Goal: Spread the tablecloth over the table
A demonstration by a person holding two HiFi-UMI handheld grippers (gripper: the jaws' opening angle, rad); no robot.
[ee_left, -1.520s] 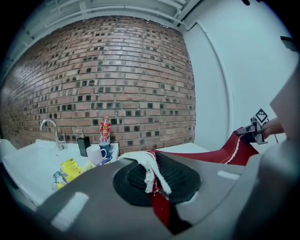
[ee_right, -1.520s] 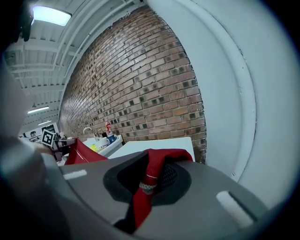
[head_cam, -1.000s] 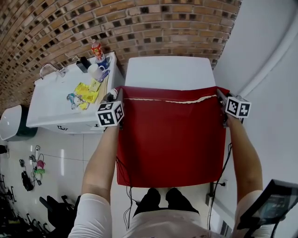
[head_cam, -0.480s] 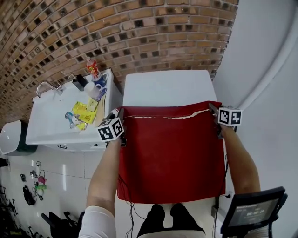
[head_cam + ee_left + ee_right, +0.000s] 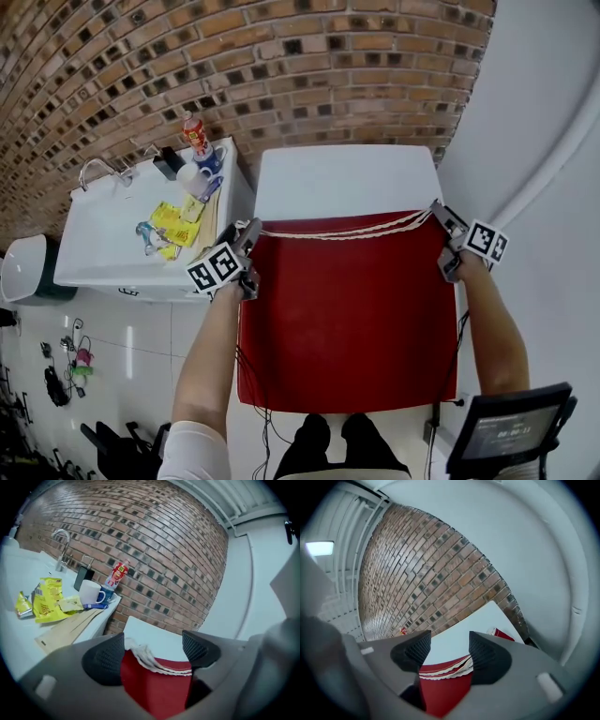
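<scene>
A red tablecloth (image 5: 347, 319) with a cream-trimmed far edge (image 5: 342, 231) lies on the white table (image 5: 347, 178), covering its near part and hanging over the front. My left gripper (image 5: 251, 236) is at the cloth's far left corner and my right gripper (image 5: 442, 227) is at the far right corner. In the left gripper view the jaws are opening wide, and the cloth corner (image 5: 154, 686) lies loose between them, clear of the pads (image 5: 105, 660). The right gripper (image 5: 449, 654) is opening as well, with the trimmed edge (image 5: 445, 671) slack between its jaws.
A white sink counter (image 5: 112, 234) stands left of the table with a tap (image 5: 94, 169), a mug (image 5: 192, 178), a red bottle (image 5: 194, 131) and yellow packets (image 5: 173, 220). A brick wall runs behind, a white wall on the right. A screen (image 5: 511, 431) sits bottom right.
Both grippers came down and rolled, laying the cloth's far edge on the table. Their jaws went from shut on the corners to wide apart, letting the cloth go.
</scene>
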